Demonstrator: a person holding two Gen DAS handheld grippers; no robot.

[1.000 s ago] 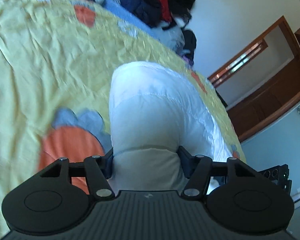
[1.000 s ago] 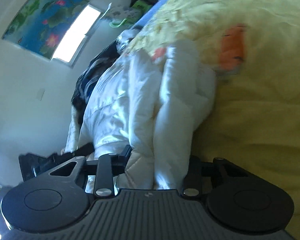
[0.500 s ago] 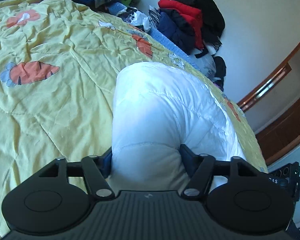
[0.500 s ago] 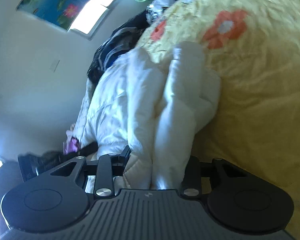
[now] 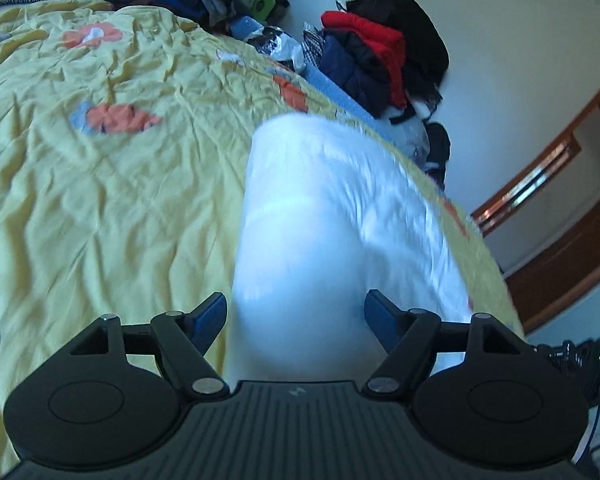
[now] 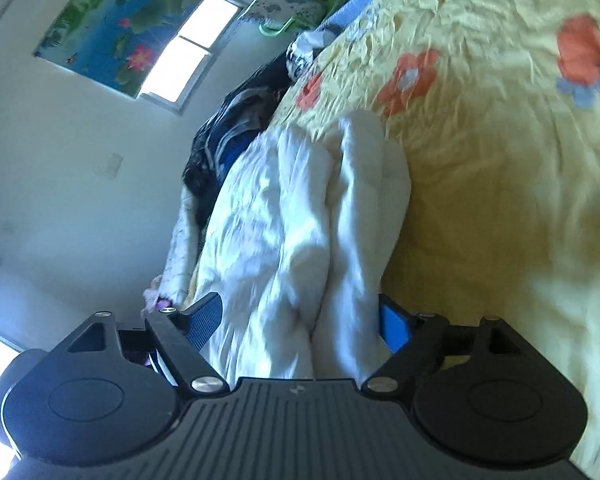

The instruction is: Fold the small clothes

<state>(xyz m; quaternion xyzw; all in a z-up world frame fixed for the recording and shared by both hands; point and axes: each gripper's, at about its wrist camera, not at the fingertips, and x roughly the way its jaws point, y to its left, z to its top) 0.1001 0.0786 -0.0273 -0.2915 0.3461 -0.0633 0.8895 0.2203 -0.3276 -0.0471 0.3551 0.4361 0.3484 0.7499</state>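
Note:
A white puffy quilted garment (image 5: 324,216) lies folded on the yellow bedspread (image 5: 100,208). In the left wrist view it runs away from my left gripper (image 5: 294,308). That gripper's jaws are opening, and the garment's near end sits between them with the blue pads (image 5: 210,316) just clear of the cloth. In the right wrist view the same white garment (image 6: 292,216) lies in bunched folds. My right gripper (image 6: 300,312) straddles its near end. Its jaws are opening too, and the pads (image 6: 394,328) stand off the fabric.
Piles of dark, blue and red clothes (image 5: 376,64) line the far edge of the bed by the wall. A wooden door frame (image 5: 560,200) is at the right. In the right wrist view there are a window (image 6: 188,60), a flower picture (image 6: 120,24) and more dark clothes (image 6: 228,128).
Both grippers went from pinching the white garment to spread jaws, letting it go. The left view swung across the bed, bringing the clothes piles at the wall into sight.

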